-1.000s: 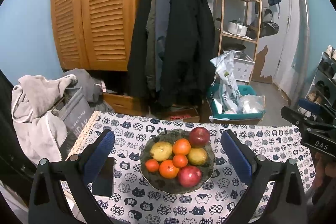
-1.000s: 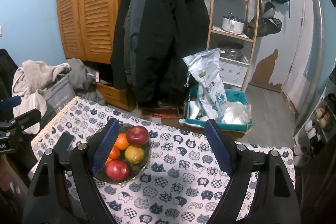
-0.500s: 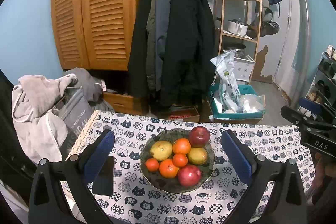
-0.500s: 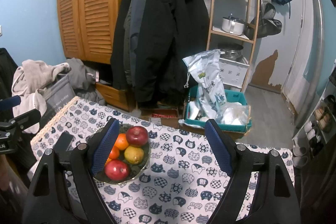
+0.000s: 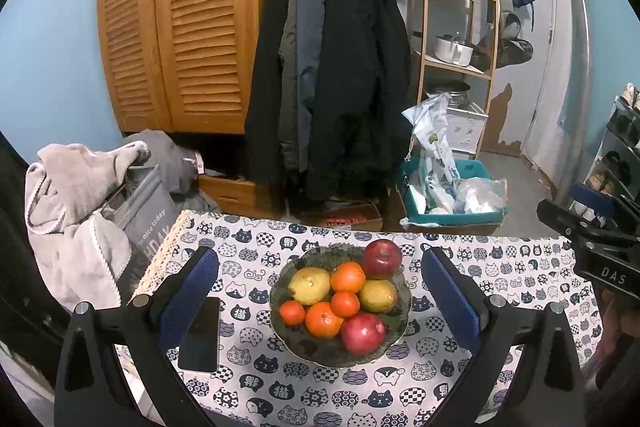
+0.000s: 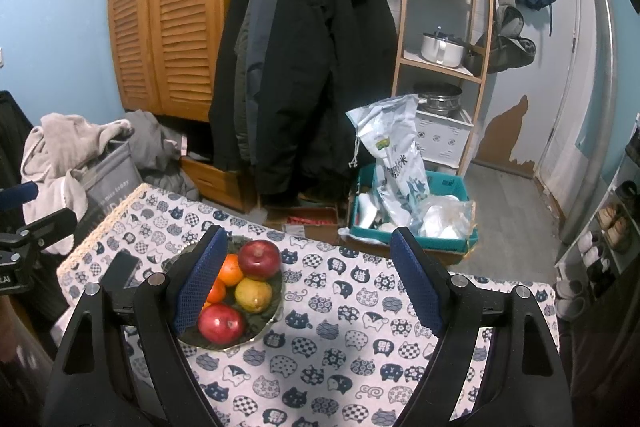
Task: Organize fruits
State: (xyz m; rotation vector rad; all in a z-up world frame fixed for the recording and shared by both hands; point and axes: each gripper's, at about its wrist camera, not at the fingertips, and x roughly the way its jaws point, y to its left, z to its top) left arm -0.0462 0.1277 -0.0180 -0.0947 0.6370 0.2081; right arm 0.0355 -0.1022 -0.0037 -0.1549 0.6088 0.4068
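A green glass bowl sits in the middle of the cat-print tablecloth. It holds two red apples, two yellow lemons and several small oranges. My left gripper hangs open just short of the bowl, its blue pads wide on either side of it, holding nothing. In the right wrist view the bowl lies at the lower left, partly behind the left blue pad. My right gripper is open and empty, over bare cloth to the right of the bowl.
A black phone lies flat left of the bowl. A grey laundry bag with towels stands past the table's left edge. Coats, a wooden wardrobe, a shelf rack and a teal crate are beyond the far edge.
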